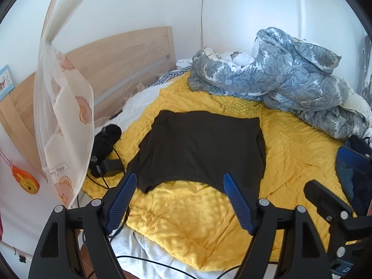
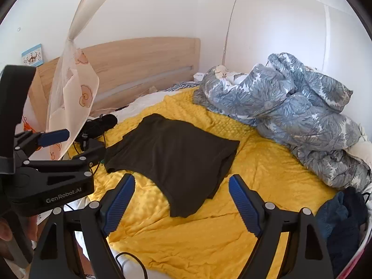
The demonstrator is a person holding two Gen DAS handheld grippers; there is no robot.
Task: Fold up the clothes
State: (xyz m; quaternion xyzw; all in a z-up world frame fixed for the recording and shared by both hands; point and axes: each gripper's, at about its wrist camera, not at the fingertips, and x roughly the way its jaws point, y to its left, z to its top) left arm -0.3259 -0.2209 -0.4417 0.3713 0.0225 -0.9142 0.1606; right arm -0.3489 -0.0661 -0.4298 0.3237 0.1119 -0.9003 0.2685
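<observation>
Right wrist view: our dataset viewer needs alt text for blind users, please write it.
A dark shirt lies partly folded on a yellow blanket, beyond the open right gripper. A crumpled blue floral duvet is heaped at right.

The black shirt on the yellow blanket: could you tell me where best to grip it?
Probably the black shirt by its near hem corners, approached from the bed's near edge: that hem lies nearest both open grippers, left gripper and right gripper, flat on the yellow blanket.
</observation>
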